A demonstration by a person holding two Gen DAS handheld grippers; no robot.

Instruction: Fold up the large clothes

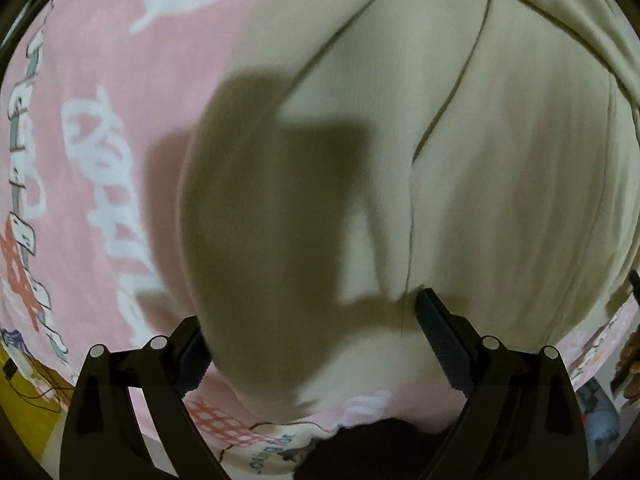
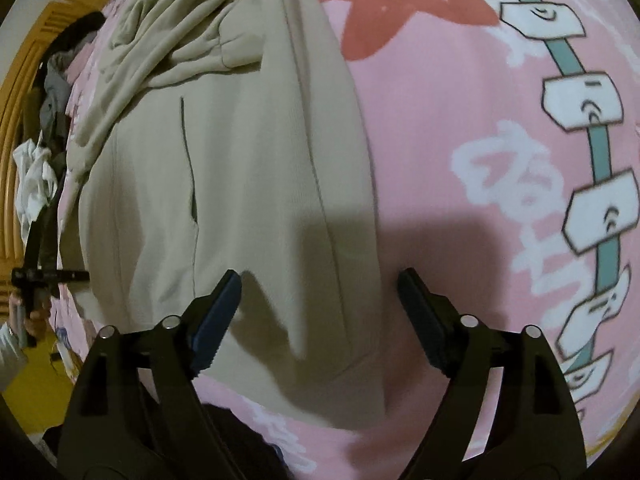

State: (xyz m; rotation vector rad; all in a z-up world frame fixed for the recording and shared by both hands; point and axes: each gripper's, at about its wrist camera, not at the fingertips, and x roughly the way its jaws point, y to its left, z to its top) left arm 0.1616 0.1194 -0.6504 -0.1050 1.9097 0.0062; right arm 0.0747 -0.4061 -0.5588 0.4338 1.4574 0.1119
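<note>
Both tools hang spread wide above the bed, gripping nothing. Under the left tool [image 1: 308, 332] lies a beige garment [image 1: 480, 184], flattened near the fingers and bunched at its far end, resting on a pink printed bedsheet [image 1: 120, 128]. The right tool [image 2: 320, 300] hovers over the garment's edge, where beige meets pink.

A bedroom: pink printed bedsheet [image 2: 440, 128], wooden wardrobe [image 2: 24, 92], heaped clothes [image 2: 48, 120].
</note>
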